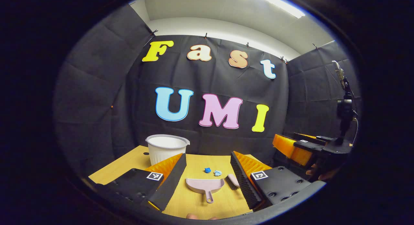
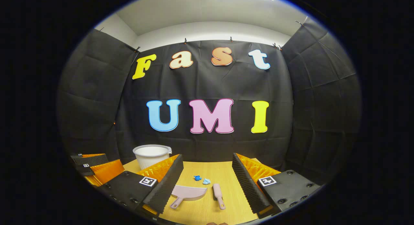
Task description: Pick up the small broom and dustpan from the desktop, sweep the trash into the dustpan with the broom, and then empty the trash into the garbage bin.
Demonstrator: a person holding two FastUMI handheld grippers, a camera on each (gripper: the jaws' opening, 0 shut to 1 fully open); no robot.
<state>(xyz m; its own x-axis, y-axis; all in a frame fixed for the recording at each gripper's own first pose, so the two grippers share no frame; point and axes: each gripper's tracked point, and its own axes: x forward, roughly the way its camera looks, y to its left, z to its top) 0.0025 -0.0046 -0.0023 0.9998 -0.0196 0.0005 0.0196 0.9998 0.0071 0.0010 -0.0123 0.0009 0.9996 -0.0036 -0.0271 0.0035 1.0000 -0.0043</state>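
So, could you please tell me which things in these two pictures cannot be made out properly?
- Small broom: in the left gripper view, partly hidden behind that hand-held gripper's own finger; its bristles cannot be made out.
- Trash: two blue scraps, too small in either view to tell the material.
- Garbage bin: its lower side is covered by the right hand-held gripper's finger.
- Other hand-held gripper: its jaws are unclear at the left gripper view's edge.

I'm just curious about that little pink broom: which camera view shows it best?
The right gripper view: the small broom lies there whole on the desktop, head to handle, right of the dustpan. In the left gripper view, a gripper finger hides part of the small broom.
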